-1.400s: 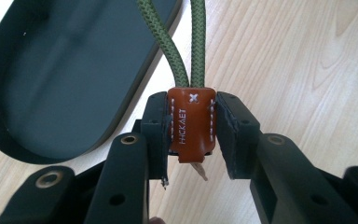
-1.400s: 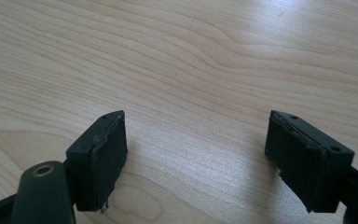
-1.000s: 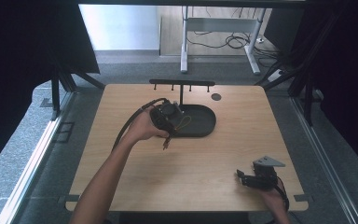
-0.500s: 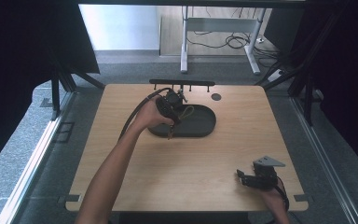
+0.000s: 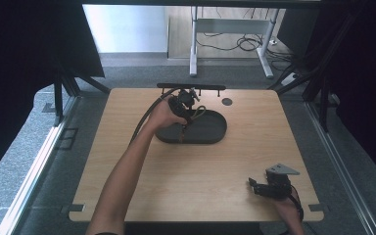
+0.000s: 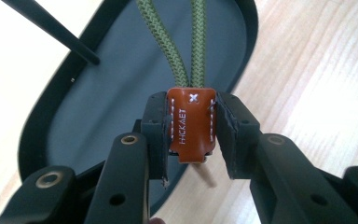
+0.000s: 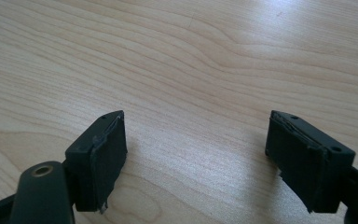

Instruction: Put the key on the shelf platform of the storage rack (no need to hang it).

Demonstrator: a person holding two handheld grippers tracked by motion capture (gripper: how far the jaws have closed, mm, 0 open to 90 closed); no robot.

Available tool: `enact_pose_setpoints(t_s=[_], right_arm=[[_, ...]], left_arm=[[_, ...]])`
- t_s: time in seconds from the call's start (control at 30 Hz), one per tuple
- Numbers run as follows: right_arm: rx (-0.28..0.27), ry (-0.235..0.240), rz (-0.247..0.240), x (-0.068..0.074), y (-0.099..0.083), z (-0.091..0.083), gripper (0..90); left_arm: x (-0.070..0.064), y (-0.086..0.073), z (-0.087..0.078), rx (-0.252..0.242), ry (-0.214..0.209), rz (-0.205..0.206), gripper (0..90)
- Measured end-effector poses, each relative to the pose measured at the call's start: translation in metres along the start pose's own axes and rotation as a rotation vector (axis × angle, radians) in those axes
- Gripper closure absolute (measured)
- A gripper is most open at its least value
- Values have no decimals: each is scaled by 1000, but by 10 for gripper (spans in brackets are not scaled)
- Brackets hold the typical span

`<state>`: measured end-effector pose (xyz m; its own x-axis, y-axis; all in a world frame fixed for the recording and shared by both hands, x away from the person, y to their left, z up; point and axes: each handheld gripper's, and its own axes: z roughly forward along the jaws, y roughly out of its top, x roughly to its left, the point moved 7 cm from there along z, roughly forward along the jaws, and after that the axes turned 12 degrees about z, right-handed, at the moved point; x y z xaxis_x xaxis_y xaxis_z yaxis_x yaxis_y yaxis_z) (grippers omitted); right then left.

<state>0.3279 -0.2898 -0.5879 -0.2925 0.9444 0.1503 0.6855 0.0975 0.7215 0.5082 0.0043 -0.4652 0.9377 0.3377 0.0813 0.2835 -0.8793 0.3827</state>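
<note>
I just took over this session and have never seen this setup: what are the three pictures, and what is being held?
No robot here: a person holds a handheld gripper in each hand. The high view looks down on the wooden table. The other two pictures come from cameras riding on the grippers. The left gripper is shut on a brown leather tab joined to a green cord, held above a dark oval tray. A black rack stands behind the tray. The right gripper rests open near the table's front edge, holding nothing.

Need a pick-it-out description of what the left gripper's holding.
On the wooden table, find the dark oval tray near the far edge. Above it, the left gripper pinches an orange-brown leather tab stamped HICKAET, white-stitched, with two olive-green cord strands running out of it.
</note>
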Motion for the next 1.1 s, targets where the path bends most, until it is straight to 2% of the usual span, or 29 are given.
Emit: enact_pose_setpoints(t_s=[0.07, 0.3, 0.43, 0.63, 0.8, 1.1], right_arm=[[-1, 0, 0, 0, 0, 0, 207], [0, 0, -2, 0, 0, 0, 207], [-1, -1, -1, 0, 0, 0, 206], [-2, -1, -4, 0, 0, 0, 206], [-1, -1, -3, 0, 0, 0, 206], [-1, -1, -3, 0, 0, 0, 206]], left_arm=[[4, 3, 0, -15, 6, -4, 670], [13, 2, -2, -8, 27, -22, 669], [11, -1, 6, 26, 29, -14, 669], [8, -3, 22, 42, 29, -18, 665], [8, -6, 29, 59, 39, -28, 652], [3, -12, 22, 49, 44, -36, 592]])
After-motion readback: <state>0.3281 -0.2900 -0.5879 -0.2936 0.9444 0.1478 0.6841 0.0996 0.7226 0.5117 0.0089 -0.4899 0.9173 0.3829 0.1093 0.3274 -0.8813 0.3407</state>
